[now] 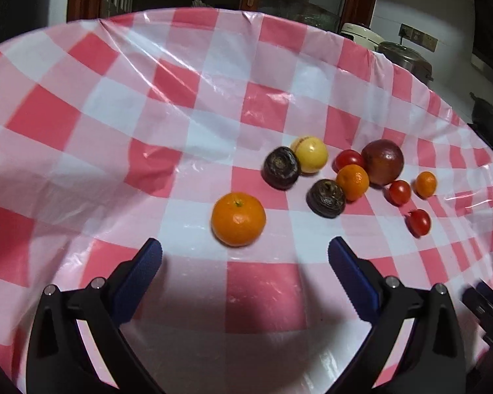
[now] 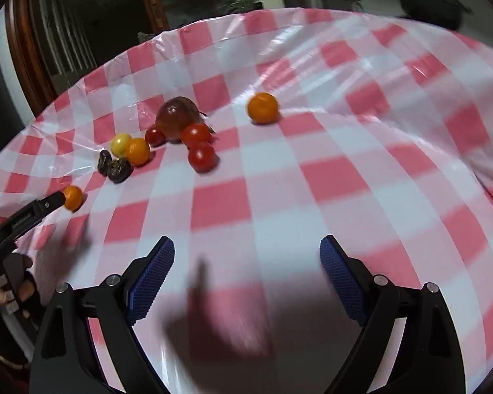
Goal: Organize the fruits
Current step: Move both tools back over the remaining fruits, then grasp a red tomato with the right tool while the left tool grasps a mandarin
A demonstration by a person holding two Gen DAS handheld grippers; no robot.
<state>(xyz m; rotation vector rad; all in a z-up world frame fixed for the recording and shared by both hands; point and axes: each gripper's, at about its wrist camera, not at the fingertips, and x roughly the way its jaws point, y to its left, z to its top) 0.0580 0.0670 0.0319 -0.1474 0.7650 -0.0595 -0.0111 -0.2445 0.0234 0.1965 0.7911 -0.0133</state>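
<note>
On checked cloth (image 1: 115,105): three oranges (image 1: 238,219), three tomatoes (image 1: 399,192); both claws (image 1: 245,254) (image 2: 246,256) wide, empty.

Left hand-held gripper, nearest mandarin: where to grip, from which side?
Grip the mandarin across its widest middle, coming straight ahead and low from the near side. It sits stem-up, alone on the checked tablecloth, with the dark fruits well behind it. The left hand-held gripper is open wider than the fruit and already roughly lined up.
</note>
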